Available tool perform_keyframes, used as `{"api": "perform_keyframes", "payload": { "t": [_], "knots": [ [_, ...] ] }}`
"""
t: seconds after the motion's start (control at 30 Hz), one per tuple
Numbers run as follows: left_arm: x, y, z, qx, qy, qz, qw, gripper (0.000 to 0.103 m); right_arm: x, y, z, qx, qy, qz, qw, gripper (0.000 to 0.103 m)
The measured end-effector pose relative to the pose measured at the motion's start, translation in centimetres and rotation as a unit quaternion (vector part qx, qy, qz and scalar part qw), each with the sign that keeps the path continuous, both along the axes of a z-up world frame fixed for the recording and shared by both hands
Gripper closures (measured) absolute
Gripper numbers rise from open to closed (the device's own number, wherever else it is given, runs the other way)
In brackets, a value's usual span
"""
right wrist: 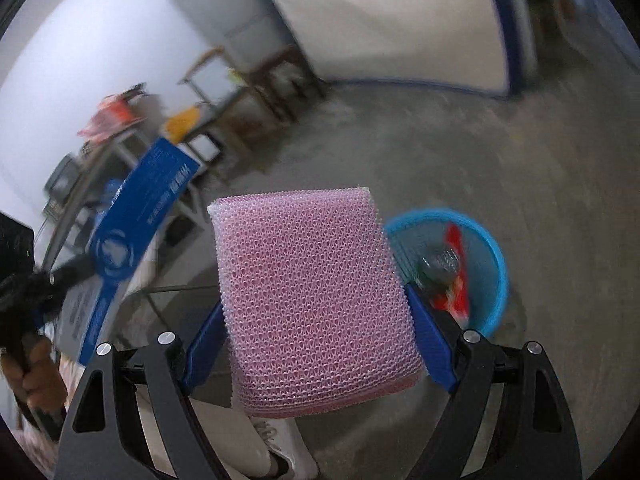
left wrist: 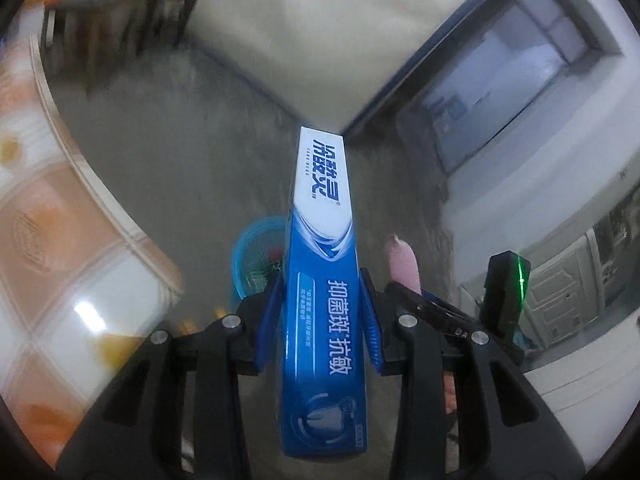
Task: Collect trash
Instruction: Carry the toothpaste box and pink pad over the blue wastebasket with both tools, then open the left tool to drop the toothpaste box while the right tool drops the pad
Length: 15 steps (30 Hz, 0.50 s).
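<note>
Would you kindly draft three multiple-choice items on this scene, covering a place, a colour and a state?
1. Where does the blue basket stand?
A. on the floor
B. on a chair
C. on the table

2. What colour is the sponge?
A. green
B. pink
C. yellow

3. What is the left tool doing?
A. hanging open
B. gripping the toothpaste box
C. gripping a bottle

Answers:
1 A, concrete floor surrounds it.
2 B, pink mesh fills the right tool.
3 B, both pads press the box's sides.
</note>
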State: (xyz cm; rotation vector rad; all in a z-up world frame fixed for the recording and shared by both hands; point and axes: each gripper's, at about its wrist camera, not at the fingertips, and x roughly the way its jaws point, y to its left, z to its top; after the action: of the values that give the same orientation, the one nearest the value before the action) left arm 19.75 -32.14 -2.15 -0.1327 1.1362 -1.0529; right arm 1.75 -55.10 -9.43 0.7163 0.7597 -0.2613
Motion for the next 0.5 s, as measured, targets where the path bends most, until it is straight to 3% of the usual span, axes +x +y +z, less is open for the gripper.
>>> {"api": "perform_keyframes", "payload": {
  "t": [0.07,0.23,0.4,0.5],
  "knots": [
    [0.5,-2.7,-3.5,0.026,0.051,-0.006,0.9984,0.068,-0.8,-1.8,-3.0,0.037,0.026,-0.023,0.999,0.022],
    [1.0,-7.9,-10.0,0.098,0.106,-0.005,0.9896,0.068,-0.7,-4.1,-8.0,0.109,0.063,-0.056,0.99,0.022],
    [1.6,-12.8,-15.8,0.15,0.169,0.012,0.974,0.068,0.3,-4.5,-10.9,0.165,0.066,-0.054,0.983,0.022],
    [2.7,-14.1,-18.7,0.17,0.186,0.042,0.9668,0.068,0.2,-5.0,-11.9,0.177,0.063,-0.066,0.98,0.022]
  ]
}}
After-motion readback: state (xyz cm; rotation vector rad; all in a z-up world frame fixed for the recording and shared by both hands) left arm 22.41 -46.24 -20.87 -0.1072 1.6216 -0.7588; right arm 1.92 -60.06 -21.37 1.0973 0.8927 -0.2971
